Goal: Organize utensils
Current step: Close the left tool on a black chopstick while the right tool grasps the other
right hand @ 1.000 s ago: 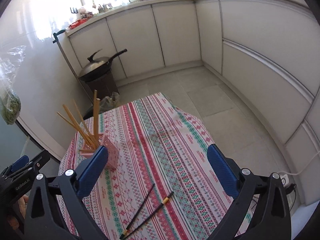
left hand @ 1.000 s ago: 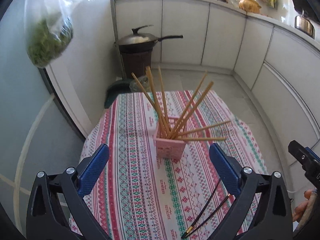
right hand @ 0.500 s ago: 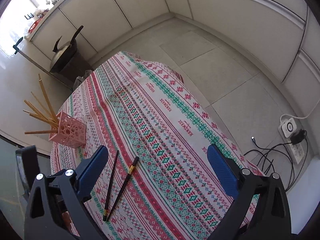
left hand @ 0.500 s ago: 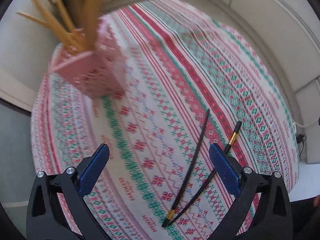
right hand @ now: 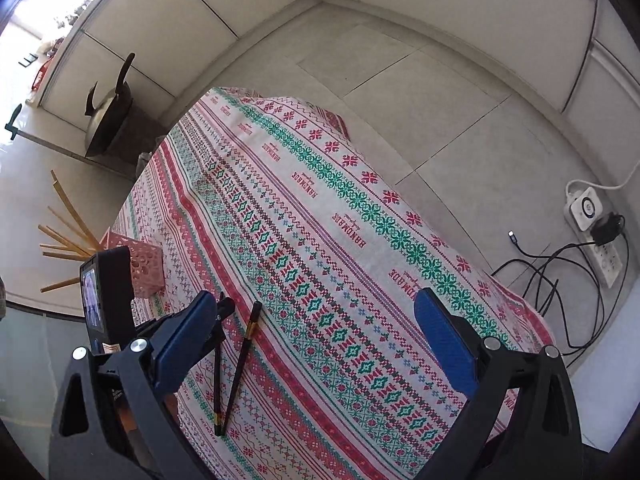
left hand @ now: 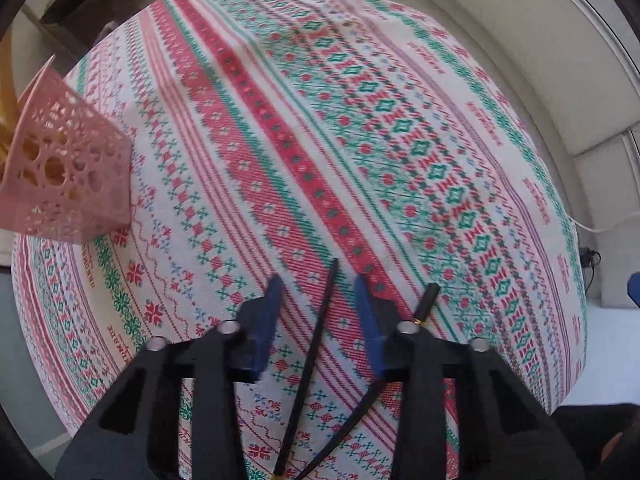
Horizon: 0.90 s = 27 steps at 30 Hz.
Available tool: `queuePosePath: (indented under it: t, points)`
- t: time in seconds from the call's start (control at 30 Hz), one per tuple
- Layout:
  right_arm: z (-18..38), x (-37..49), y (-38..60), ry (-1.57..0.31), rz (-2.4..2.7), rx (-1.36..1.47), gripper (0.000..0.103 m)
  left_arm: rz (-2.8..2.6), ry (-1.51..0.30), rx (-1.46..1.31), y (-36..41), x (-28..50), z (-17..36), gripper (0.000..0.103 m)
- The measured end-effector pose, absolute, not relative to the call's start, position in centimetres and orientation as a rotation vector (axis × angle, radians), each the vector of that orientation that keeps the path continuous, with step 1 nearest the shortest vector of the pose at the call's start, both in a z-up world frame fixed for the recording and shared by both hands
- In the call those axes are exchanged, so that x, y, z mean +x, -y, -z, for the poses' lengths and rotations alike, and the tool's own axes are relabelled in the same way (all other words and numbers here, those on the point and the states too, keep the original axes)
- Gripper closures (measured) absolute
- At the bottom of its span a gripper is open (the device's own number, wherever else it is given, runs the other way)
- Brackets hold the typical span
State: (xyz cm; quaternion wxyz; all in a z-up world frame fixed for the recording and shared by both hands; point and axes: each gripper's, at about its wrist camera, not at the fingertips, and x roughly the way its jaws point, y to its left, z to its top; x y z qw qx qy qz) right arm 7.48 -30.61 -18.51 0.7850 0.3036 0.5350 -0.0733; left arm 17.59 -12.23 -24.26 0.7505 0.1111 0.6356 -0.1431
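Jaws of the left gripper [left hand: 318, 286] have just been closing around one black chopstick [left hand: 316, 336], seemingly not yet pinching it. Right gripper [right hand: 316, 312] hangs wide, empty, above the patterned tablecloth [right hand: 360, 240].

On the table [right hand: 400, 264], under 1 patterned tablecloth [left hand: 360, 128], lie 2 black chopsticks [right hand: 236, 372], crossing near their tips at about 7 o'clock in the right wrist view. 1 pink lattice holder [left hand: 68, 176] stands at 9 o'clock in the left wrist view, with about 7 wooden chopsticks [right hand: 66, 236] fanning out of it; the exact number is hard to tell where they overlap. 2 hand-held grippers show: the left hand-held gripper [left hand: 318, 292] and the right hand-held gripper [right hand: 316, 328]. On the floor at 10 o'clock sits 1 lidded wok [right hand: 106, 116], and at 3 o'clock 1 power strip [right hand: 592, 228].
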Motion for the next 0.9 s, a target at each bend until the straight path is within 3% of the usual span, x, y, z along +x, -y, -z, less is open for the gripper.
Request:
queuePosePath:
  t: [0.23, 0.5, 0.73, 0.9]
  points:
    - [19.4, 7.7, 29.6, -1.192, 0.151, 0.647, 0.007, 0.341, -1.383, 0.215, 11.3, 17.1, 24.2, 0.098]
    - [20.8, 8.4, 28.1, -1.235, 0.151, 0.62, 0.007, 0.276, -1.312, 0.25, 5.3, 15.0, 22.1, 0.1]
    - [23.0, 10.7, 22.1, -1.299, 0.121, 0.461, 0.007, 0.193, -1.199, 0.187, -1.7, 11.5, 15.6, 0.1]
    - [25.1, 12.0, 17.5, -1.348, 0.085, 0.349, 0.009, 0.139, -1.074, 0.121, -2.1, 9.5, 10.8, 0.1]
